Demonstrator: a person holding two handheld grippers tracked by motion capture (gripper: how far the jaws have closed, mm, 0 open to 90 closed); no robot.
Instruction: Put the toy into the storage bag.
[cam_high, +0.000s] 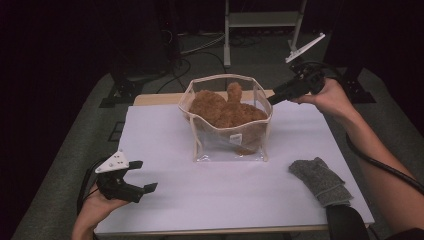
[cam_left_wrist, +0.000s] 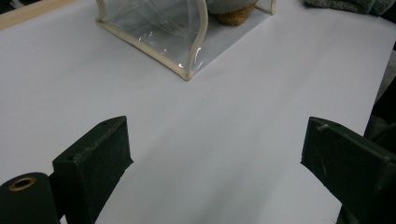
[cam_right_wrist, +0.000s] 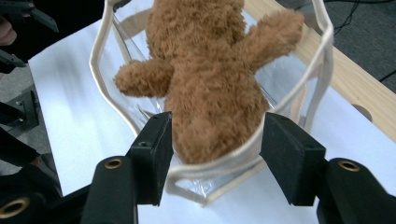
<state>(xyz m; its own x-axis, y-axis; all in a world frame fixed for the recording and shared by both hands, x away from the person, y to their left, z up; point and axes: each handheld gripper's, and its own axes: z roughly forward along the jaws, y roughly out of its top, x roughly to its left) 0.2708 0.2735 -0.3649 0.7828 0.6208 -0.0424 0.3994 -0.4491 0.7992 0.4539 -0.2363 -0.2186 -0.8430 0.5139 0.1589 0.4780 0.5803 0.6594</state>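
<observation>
A clear plastic bag (cam_high: 227, 142) with a cream trim stands open in the middle of the white worktop (cam_high: 165, 195), and a brown plush bear (cam_high: 225, 109) lies inside it, one limb rising above the rim. The right hand-held gripper (cam_high: 272, 100) is at the right side of the bag's rim. In the right gripper view its jaws stand apart, one on each side of the trim (cam_right_wrist: 219, 161), with the bear's body just behind. It is released and grasps nothing yet; I judge that it is placed there to take the rim or to reach the bear, but I cannot tell which.

The left hand-held gripper (cam_high: 150, 189) rests low over the near left part of the worktop, well apart from the bag. Its jaws are also wide open and hold nothing. It probably waits there so it does not block the other hand, and it could steady the bag if needed.

A grey folded cloth (cam_high: 320, 180) lies near the right edge of the worktop, not touching the bag.
</observation>
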